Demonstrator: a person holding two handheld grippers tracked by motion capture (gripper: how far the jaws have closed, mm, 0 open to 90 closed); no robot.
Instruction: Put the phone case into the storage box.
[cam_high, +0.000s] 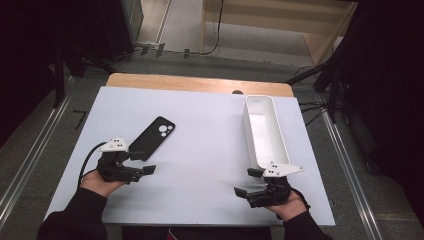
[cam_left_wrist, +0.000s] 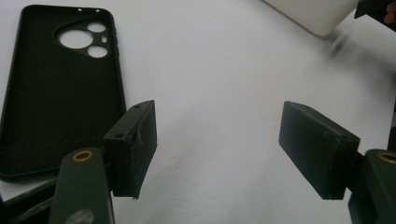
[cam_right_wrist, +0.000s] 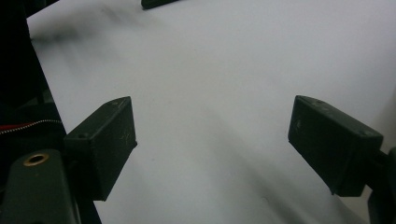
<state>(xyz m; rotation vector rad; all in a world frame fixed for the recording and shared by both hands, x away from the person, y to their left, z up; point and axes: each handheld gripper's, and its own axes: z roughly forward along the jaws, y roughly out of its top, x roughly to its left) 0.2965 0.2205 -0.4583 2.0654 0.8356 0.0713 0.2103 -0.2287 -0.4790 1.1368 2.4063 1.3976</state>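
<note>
- high view: left gripper low over the white counter, fingers spread wide with nothing between them. black phone case lies flat, camera cutouts at its far end, its near end just beyond the far finger, almost touching; cannot tell if there is contact.
- high view: right gripper near the counter's near edge, fingers parted wide, bare counter between them. white tray stands just beyond the far finger, long side running away from the person; its near end sits close behind the gripper's grey plate.
- left gripper view: left gripper with fingers standing well apart, gap holding only counter. phone case lies outside the gap, off to the left finger's outer side, inner face up. a corner of the tray shows far ahead, beyond the right finger.
- right gripper view: right gripper with fingers wide apart, gripping nothing; plain white counter between and ahead of them.
</note>
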